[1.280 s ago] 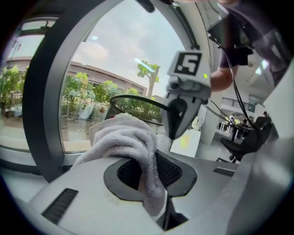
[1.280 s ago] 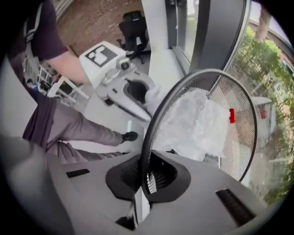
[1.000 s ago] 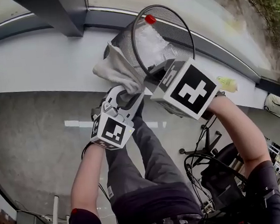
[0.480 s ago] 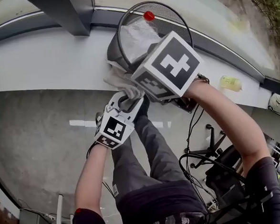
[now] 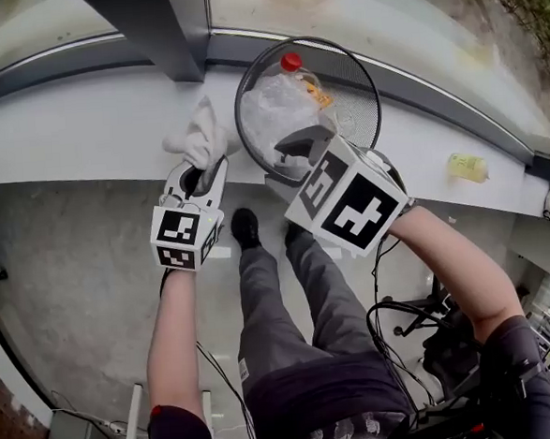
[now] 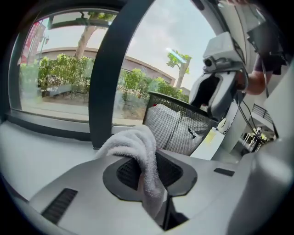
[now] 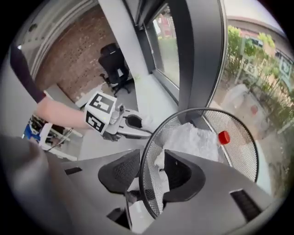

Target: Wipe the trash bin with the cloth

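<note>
The black mesh trash bin (image 5: 341, 87) stands on the white ledge (image 5: 80, 124), with crumpled white plastic and a red-capped bottle (image 5: 290, 62) inside. My left gripper (image 5: 200, 177) is shut on the white cloth (image 5: 199, 139), just left of the bin and apart from it. The cloth (image 6: 138, 151) hangs over and between its jaws, and the bin (image 6: 177, 126) is ahead to the right. My right gripper (image 5: 294, 152) is at the bin's near rim. Its jaws (image 7: 149, 176) are opening, with the rim wire (image 7: 143, 170) between them and the pads off it.
A dark window pillar (image 5: 163, 25) rises behind the bin. A yellow object (image 5: 466, 165) lies on the ledge to the right. The person's legs and a shoe (image 5: 245, 227) are below the ledge, with cables and a chair base (image 5: 403, 308) at right. An office chair (image 7: 115, 64) stands far off.
The left gripper carried the cloth left, off the bin's side. The bin went from tilted and pressed against the cloth to standing apart, and the right gripper has dropped to its near rim.
</note>
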Demonstrator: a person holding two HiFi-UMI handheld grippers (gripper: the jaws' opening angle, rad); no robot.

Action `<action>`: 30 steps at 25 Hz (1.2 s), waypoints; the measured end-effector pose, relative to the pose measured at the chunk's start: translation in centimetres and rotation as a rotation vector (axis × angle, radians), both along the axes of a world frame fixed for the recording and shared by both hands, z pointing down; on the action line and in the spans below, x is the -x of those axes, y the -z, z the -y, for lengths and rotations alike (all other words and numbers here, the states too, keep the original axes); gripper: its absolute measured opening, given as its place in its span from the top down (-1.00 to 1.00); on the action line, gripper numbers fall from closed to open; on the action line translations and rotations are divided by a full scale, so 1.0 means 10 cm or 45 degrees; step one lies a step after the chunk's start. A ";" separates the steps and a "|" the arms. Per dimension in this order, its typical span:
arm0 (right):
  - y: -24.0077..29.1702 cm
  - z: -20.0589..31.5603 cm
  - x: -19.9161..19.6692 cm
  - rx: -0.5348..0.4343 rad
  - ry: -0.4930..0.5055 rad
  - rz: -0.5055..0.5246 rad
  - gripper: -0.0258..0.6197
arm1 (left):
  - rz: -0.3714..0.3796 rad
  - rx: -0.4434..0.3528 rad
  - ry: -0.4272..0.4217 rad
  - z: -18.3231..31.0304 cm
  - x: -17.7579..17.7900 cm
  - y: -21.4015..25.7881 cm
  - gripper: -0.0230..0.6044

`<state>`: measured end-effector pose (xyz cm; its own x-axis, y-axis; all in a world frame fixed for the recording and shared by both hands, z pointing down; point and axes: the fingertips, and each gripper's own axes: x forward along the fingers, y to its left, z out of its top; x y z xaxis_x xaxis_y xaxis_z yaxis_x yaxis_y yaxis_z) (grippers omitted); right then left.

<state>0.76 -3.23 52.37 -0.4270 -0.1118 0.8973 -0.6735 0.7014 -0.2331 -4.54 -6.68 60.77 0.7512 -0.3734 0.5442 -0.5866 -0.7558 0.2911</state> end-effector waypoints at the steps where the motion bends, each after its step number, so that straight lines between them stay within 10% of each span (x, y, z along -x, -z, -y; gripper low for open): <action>1: 0.03 -0.02 0.00 -0.033 0.004 -0.010 0.47 | 0.014 -0.017 0.004 0.07 0.01 0.03 0.77; 9: 0.64 0.23 -0.74 -0.287 -0.455 -0.016 0.47 | 0.246 0.035 -0.018 0.53 0.20 -0.41 0.73; 12: 0.99 0.20 -0.84 -0.238 -0.673 0.305 0.48 | 0.395 0.152 0.049 0.59 0.54 -0.58 0.54; 14: 1.17 0.09 -0.92 -0.189 -0.789 0.476 0.92 | 0.468 0.232 0.110 0.60 0.76 -0.65 0.36; 19: 1.39 -0.10 -1.04 -0.184 -0.932 0.580 0.92 | 0.532 0.293 0.175 0.79 1.20 -0.55 -0.10; 26: 1.92 -0.21 -0.97 -0.176 -1.033 1.022 0.92 | 0.408 0.063 0.289 1.09 1.36 0.54 -0.13; 30: 2.26 -0.41 -1.15 -0.256 -1.127 1.076 0.92 | 0.356 -0.062 0.149 1.10 1.10 0.97 -0.13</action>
